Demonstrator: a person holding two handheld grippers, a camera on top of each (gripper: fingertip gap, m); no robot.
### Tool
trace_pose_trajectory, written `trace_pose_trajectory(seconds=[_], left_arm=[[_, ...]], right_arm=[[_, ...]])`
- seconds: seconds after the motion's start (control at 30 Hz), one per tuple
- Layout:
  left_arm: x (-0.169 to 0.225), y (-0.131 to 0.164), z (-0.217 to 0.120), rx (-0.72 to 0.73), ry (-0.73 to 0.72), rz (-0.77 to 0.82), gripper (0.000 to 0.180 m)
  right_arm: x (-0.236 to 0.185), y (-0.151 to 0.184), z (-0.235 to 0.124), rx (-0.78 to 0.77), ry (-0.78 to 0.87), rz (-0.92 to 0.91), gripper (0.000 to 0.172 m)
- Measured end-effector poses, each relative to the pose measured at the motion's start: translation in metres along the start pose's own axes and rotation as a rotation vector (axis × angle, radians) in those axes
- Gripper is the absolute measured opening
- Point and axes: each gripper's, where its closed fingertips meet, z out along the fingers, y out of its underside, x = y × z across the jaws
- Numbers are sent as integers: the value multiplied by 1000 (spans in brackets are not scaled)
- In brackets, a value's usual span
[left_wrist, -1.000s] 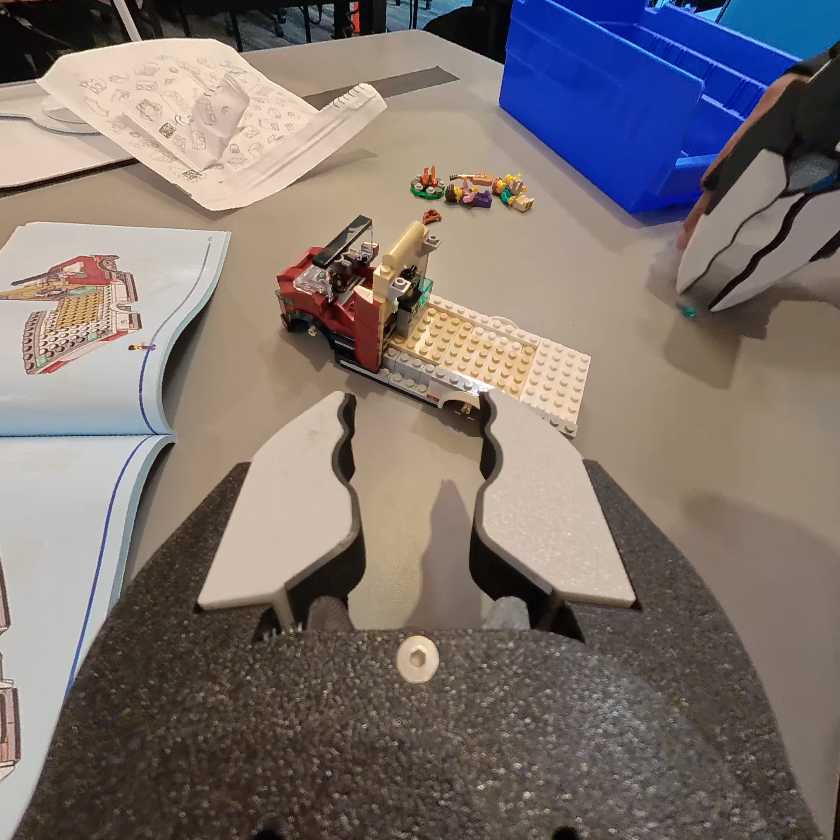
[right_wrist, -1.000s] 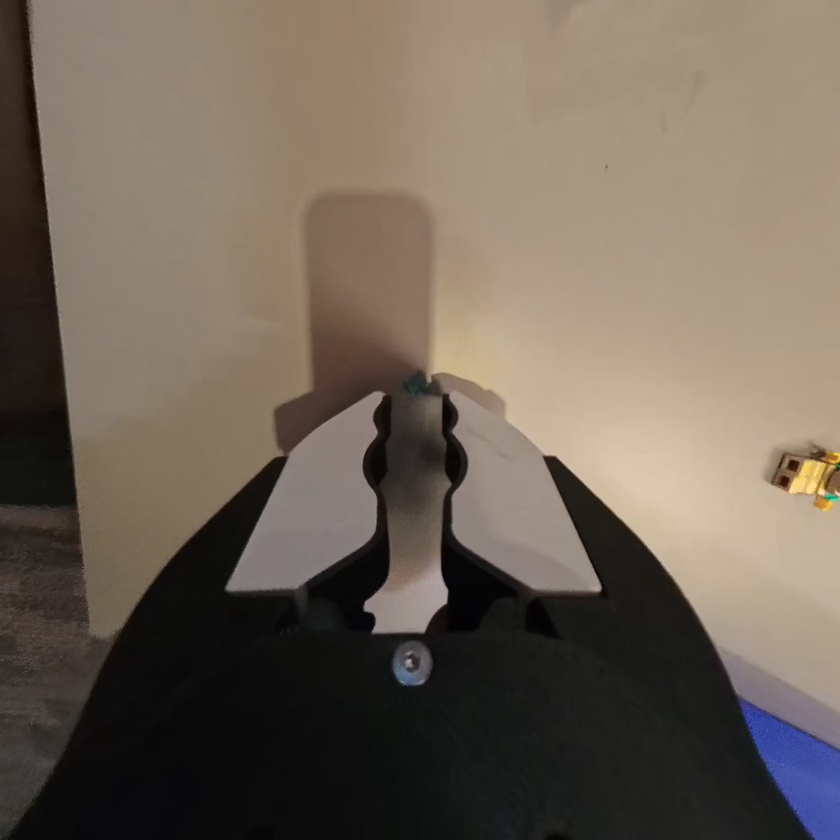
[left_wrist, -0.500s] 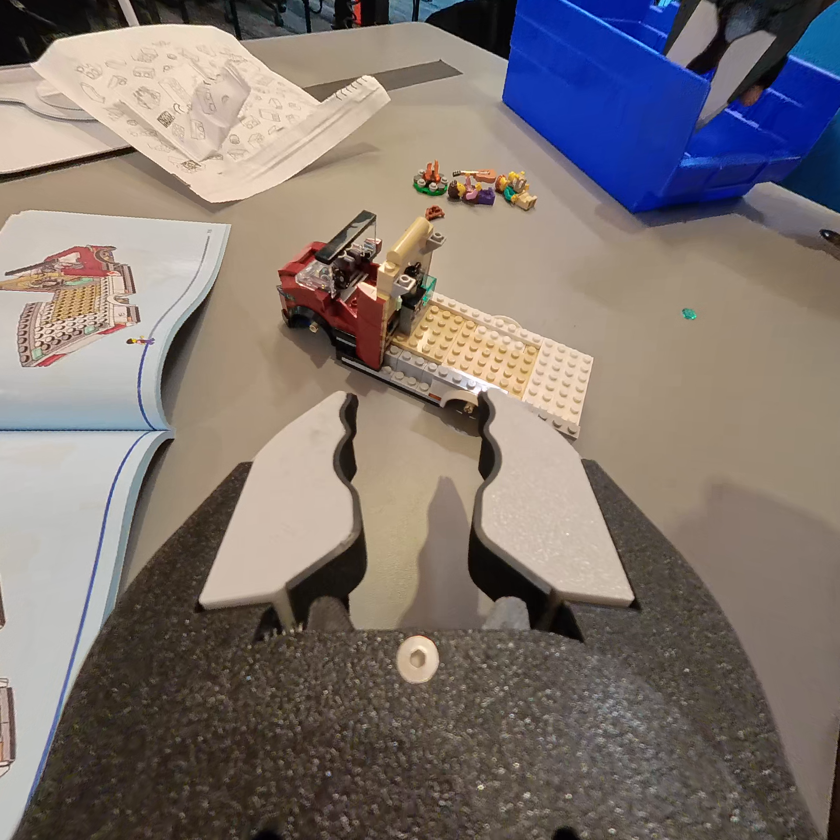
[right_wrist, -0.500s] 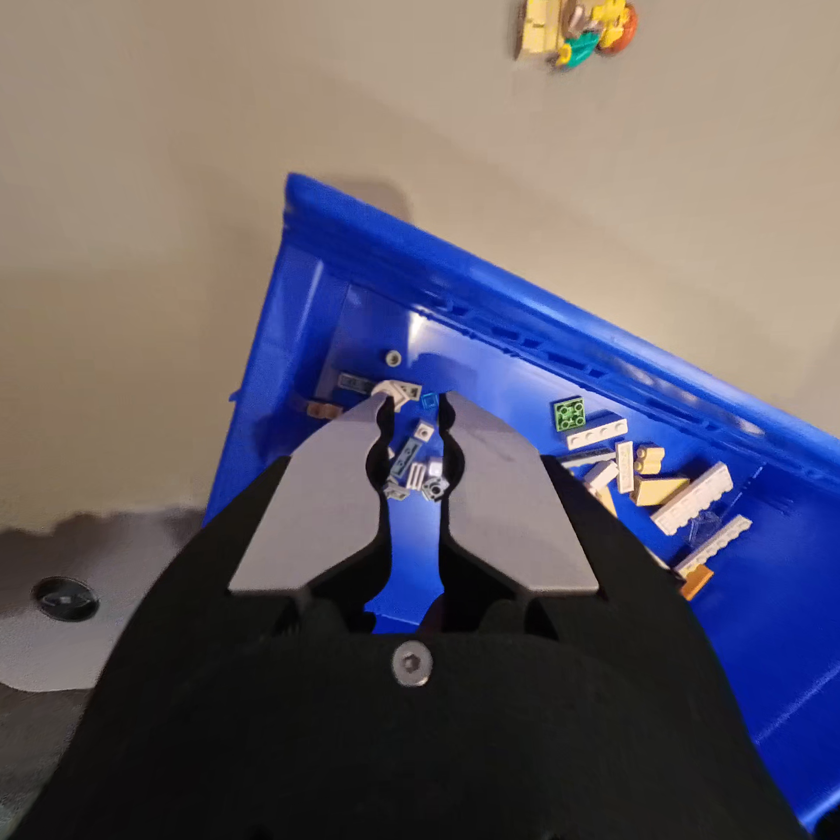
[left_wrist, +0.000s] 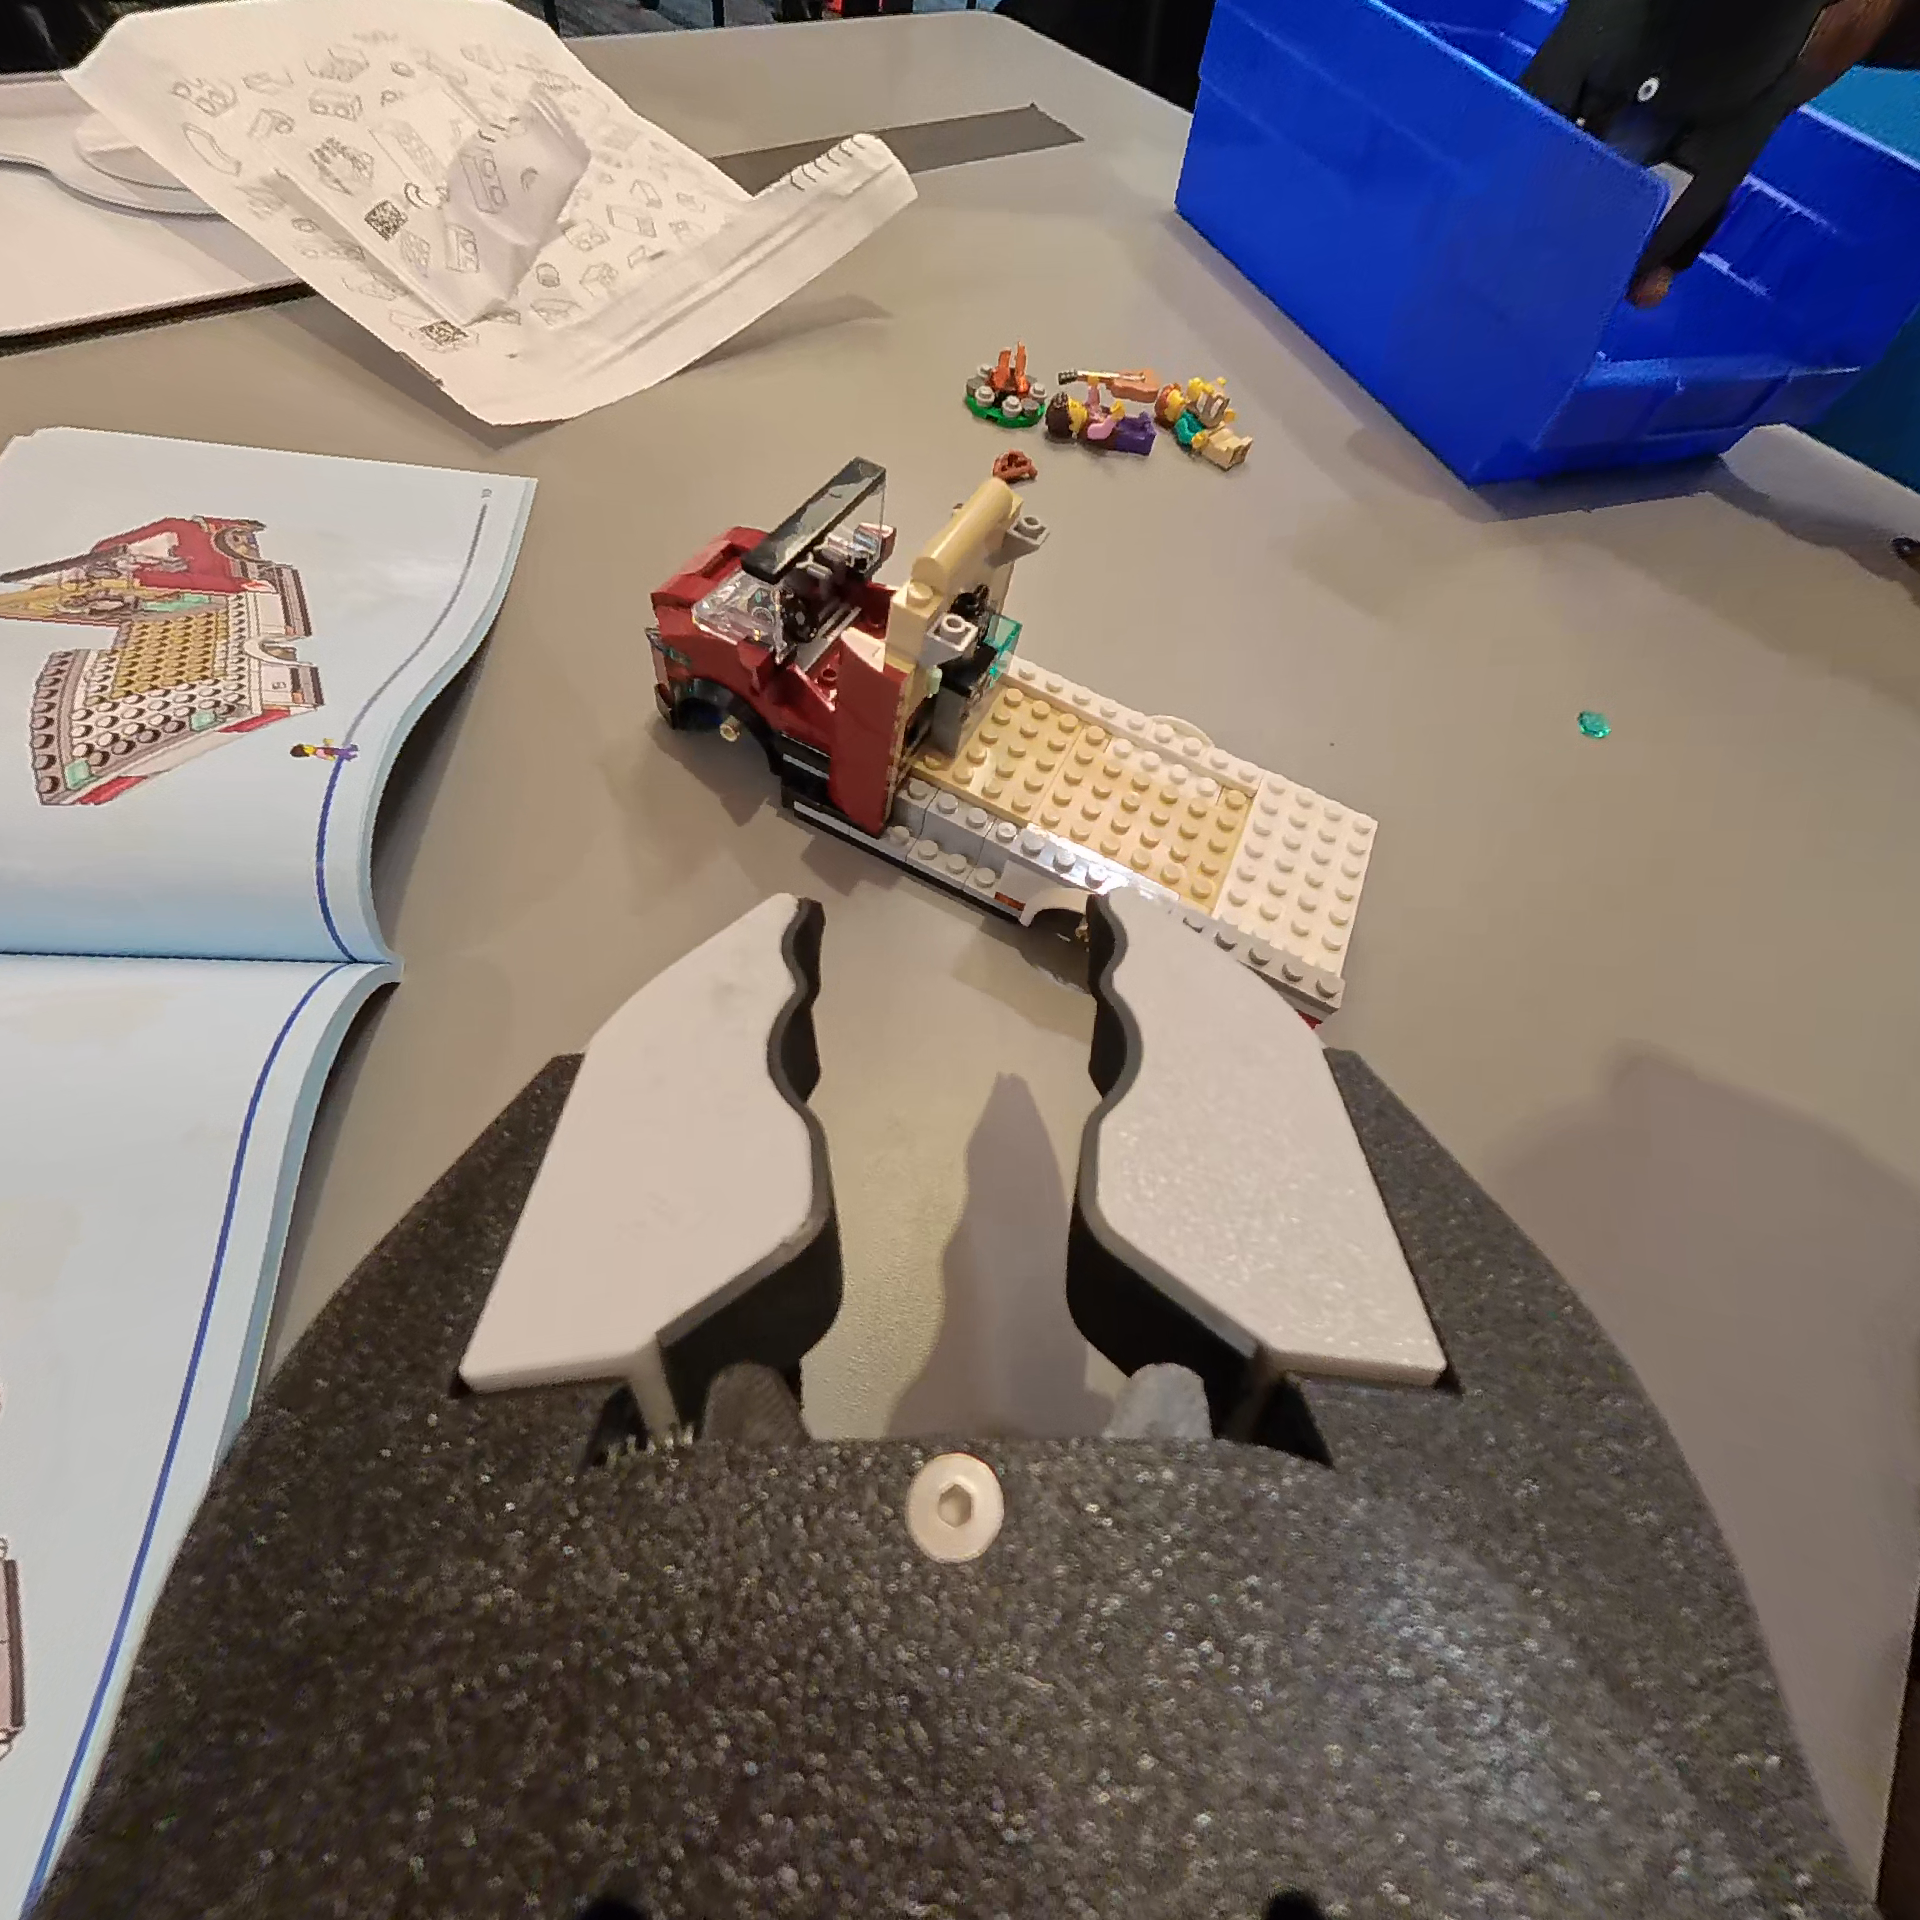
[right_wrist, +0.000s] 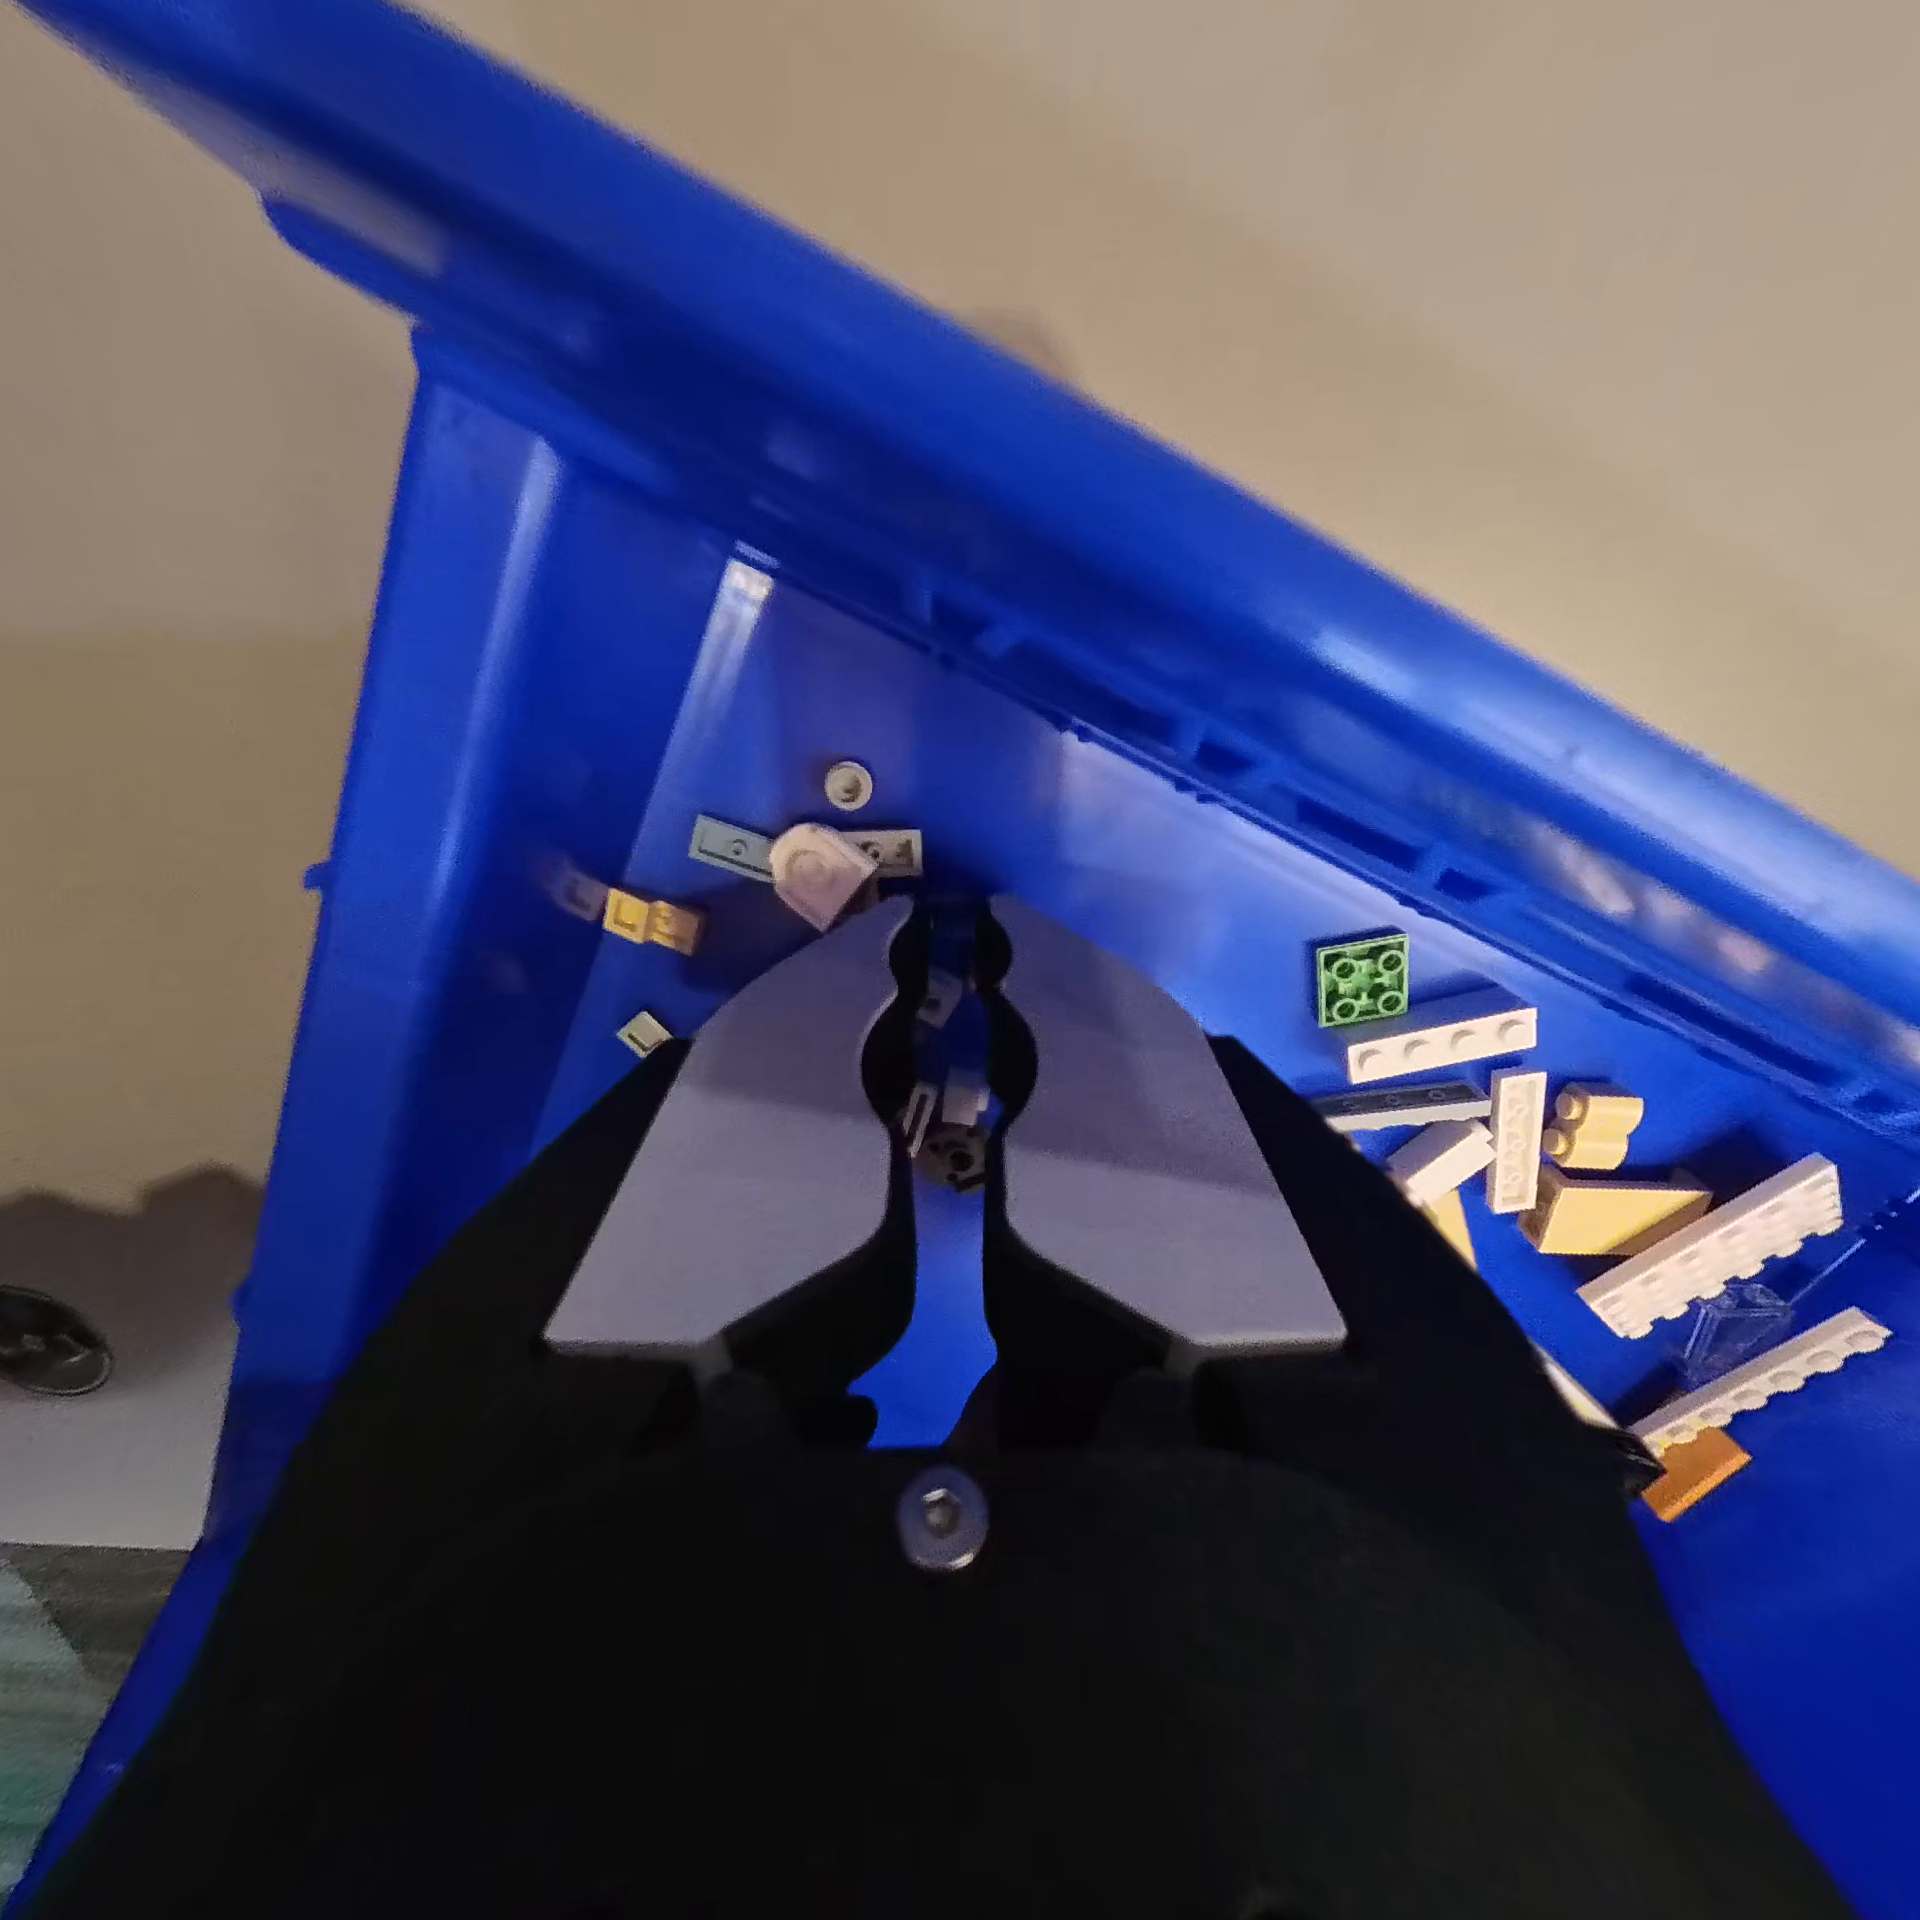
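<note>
Grey counter (left_wrist: 1558, 1039) carries a half-built truck (left_wrist: 831, 665). Its red cab and tan upright stand at the front, and the studded tan-and-white bed behind is bare. An open booklet (left_wrist: 208, 727) lies to the left and a crumpled paper bag (left_wrist: 468, 208) sits beyond it. A cluster of small figures (left_wrist: 1112, 405) lies past the truck, and a lone green stud (left_wrist: 1592, 724) sits well off to the right.

The left claw (left_wrist: 951, 935) hangs spread and empty just short of the truck's near side. Only bare counter shows between its fingers.

The right claw (right_wrist: 948, 914) is down inside the blue bin (right_wrist: 935, 468), its fingers drawn nearly together. A small blue piece (right_wrist: 948, 920) shows between the tips and looks pinched, though blur and the blue floor make this uncertain. A grey rounded piece (right_wrist: 821, 873) lies just beside the left tip. A green plate (right_wrist: 1363, 982) and many white and tan bricks (right_wrist: 1455, 1049) lie loose in the bin, so by the look of it much of the build remains undone.
</note>
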Motion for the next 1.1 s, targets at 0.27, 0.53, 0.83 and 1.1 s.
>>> trace_pose_trajectory(seconds=[0.27,0.53,0.83,1.1], left_arm=[[0,-1,-2,14,-4,3,50],[0,0,0,1,3,2,49],[1,-1,-1,7,-6,17,49],[2,0,0,2,-2,19,49]], right_arm=[[-22,-42,-53,238,128,15,8],[-119,-104,-4,229,59,-151,8],[-124,-101,8,201,63,-137,17],[-38,-37,-56,166,255,62,11]])
